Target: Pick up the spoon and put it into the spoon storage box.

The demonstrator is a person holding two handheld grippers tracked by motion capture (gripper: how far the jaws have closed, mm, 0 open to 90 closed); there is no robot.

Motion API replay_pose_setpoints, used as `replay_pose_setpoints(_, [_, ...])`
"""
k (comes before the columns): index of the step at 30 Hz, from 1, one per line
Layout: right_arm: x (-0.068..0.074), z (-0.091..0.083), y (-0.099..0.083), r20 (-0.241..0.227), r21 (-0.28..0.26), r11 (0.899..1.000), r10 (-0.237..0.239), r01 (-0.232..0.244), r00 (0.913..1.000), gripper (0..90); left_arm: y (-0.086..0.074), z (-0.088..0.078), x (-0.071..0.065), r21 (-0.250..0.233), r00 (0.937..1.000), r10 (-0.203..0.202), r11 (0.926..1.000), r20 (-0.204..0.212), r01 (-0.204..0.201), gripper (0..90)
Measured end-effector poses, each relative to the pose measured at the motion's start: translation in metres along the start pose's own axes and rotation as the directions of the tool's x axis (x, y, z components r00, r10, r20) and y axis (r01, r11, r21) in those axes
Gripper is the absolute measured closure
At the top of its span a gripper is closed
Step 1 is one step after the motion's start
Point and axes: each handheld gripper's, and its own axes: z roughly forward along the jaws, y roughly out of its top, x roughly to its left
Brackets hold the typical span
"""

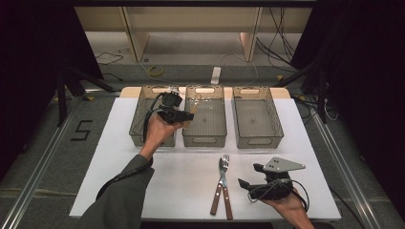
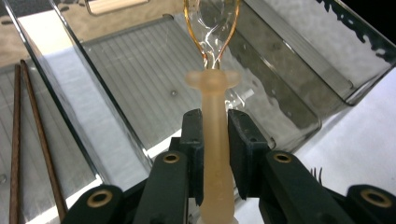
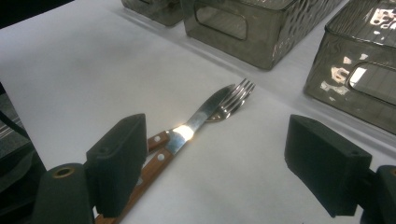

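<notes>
My left gripper (image 2: pixel 215 154) has its jaws nearly closed, pinching the pale, frosted handle of a clear plastic spoon (image 2: pixel 213 140); the pads press it from both sides. The spoon's transparent bowl points away from me, hanging over the middle bin (image 2: pixel 299 88). In the high view the left gripper (image 1: pixel 184 116) sits above the wall between the left bin (image 1: pixel 138 121) and the middle bin (image 1: pixel 205 138), with my left hand (image 1: pixel 160 129) raised from below, forearm stretched forward from the near-left edge of the table (image 1: pixel 181 186).

My right gripper (image 3: pixel 219 163) has its jaws spread wide with nothing between them; it hovers low over the white table (image 3: pixel 93 70) at the near right, pointing left toward the cutlery. My right hand (image 1: pixel 286 202) cradles it from underneath at the near edge.

I count three smoky translucent bins in a row along the far side; the right bin (image 1: pixel 258 138) stands just beside the middle one. Two thin brown sticks (image 2: pixel 28 140) lie in the left bin. On the table near my right gripper lie one fork (image 3: pixel 233 100) and one knife (image 3: pixel 196 121), both wooden-handled, crossing one another.
</notes>
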Motion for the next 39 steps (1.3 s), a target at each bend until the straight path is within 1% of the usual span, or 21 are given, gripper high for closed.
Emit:
replay_pose_setpoints(4, [0.0,0.0,0.0,-0.001,-0.002,1.0,-0.004,0.004,1.0,22.1,0.001,0.003,-0.001,-0.008,1.0,-0.002,1.0,-0.001,0.002,76.1])
replay_pose_setpoints(14, [0.001,0.001,0.0,-0.002,0.001,1.0,-0.005,0.005,1.0,22.1,0.002,0.015,0.0,0.005,1.0,-0.007,1.0,-0.007,0.007,76.0])
replay_pose_setpoints(15, [0.001,0.001,0.0,-0.003,0.0,1.0,-0.005,0.005,1.0,22.1,0.001,0.018,0.0,0.002,0.9997,-0.025,0.9997,-0.001,0.025,76.0])
replay_pose_setpoints(16, [0.001,0.001,0.0,-0.004,0.0,1.0,-0.007,0.007,1.0,22.2,0.001,0.02,0.0,0.006,0.9998,-0.022,0.9997,0.004,0.022,76.0])
replay_pose_setpoints(17, [0.001,0.001,0.0,-0.003,0.001,1.0,-0.005,0.005,1.0,22.2,0.0,0.021,0.0,0.006,0.9996,-0.027,0.9996,0.001,0.027,75.9])
replay_pose_setpoints(19, [0.001,0.0,0.0,-0.003,0.0,1.0,-0.005,0.005,1.0,22.2,0.0,0.022,-0.001,0.009,0.9998,-0.021,0.9997,0.001,0.021,75.9])
replay_pose_setpoints(21, [0.001,0.0,0.0,-0.003,-0.001,1.0,-0.004,0.004,1.0,22.2,-0.001,0.025,-0.001,0.008,0.9996,-0.029,0.9996,-0.001,0.029,75.9])
replay_pose_setpoints(23, [0.001,0.0,0.0,-0.004,-0.002,1.0,-0.004,0.004,1.0,22.2,-0.002,0.026,-0.001,0.015,0.9996,-0.026,0.9996,-0.007,0.026,75.5])
replay_pose_setpoints(27, [0.001,0.001,0.0,-0.006,-0.001,1.0,-0.006,0.005,1.0,22.2,-0.004,0.029,0.0,0.007,0.9992,-0.04,0.9992,-0.01,0.04,74.3])
replay_pose_setpoints(28, [0.002,0.001,0.0,-0.006,-0.001,1.0,-0.005,0.005,1.0,22.2,-0.005,0.029,0.001,0.006,0.9991,-0.041,0.9991,-0.009,0.041,72.3])
replay_pose_setpoints(30, [0.002,0.0,0.0,-0.007,0.0,1.0,-0.005,0.005,1.0,22.2,-0.006,0.029,0.003,0.005,0.9972,-0.073,0.9973,0.012,0.073,60.9])
replay_pose_setpoints(31, [0.002,0.0,0.0,-0.006,0.0,1.0,-0.003,0.003,1.0,22.3,-0.006,0.027,0.004,0.004,0.9967,-0.077,0.997,0.024,0.077,55.6])
replay_pose_setpoints(33, [0.001,0.001,0.0,-0.007,0.0,1.0,-0.005,0.005,1.0,22.3,-0.005,0.022,0.001,-0.017,0.9972,-0.071,0.9973,0.026,0.071,48.1])
replay_pose_setpoints(34, [0.001,0.001,0.0,-0.007,0.0,1.0,-0.005,0.005,1.0,22.3,-0.005,0.022,0.001,-0.017,0.9972,-0.071,0.9973,0.026,0.071,45.4])
replay_pose_setpoints(35, [0.002,0.0,0.0,-0.006,0.0,1.0,-0.004,0.004,1.0,22.2,-0.005,0.017,0.0,-0.021,0.9974,-0.063,0.9978,0.035,0.063,42.9])
replay_pose_setpoints(36, [0.002,0.0,0.0,-0.007,-0.001,1.0,-0.001,0.001,1.0,22.3,-0.005,0.015,-0.001,-0.022,0.9971,-0.063,0.9977,0.042,0.064,40.7])
replay_pose_setpoints(37, [0.002,0.0,0.001,-0.011,-0.004,1.0,0.0,0.0,0.9999,22.2,-0.008,0.008,-0.003,-0.027,0.9968,-0.061,0.9977,0.051,0.063,37.6])
replay_pose_setpoints(38, [0.002,0.0,0.001,-0.011,-0.004,1.0,0.0,0.0,0.9999,22.2,-0.008,0.008,-0.003,-0.027,0.9968,-0.061,0.9977,0.051,0.063,35.0])
replay_pose_setpoints(39, [0.003,0.0,0.001,-0.012,-0.006,1.0,0.0,0.0,0.9999,22.3,-0.012,0.003,-0.004,-0.031,0.9963,-0.066,0.9972,0.055,0.067,33.0])
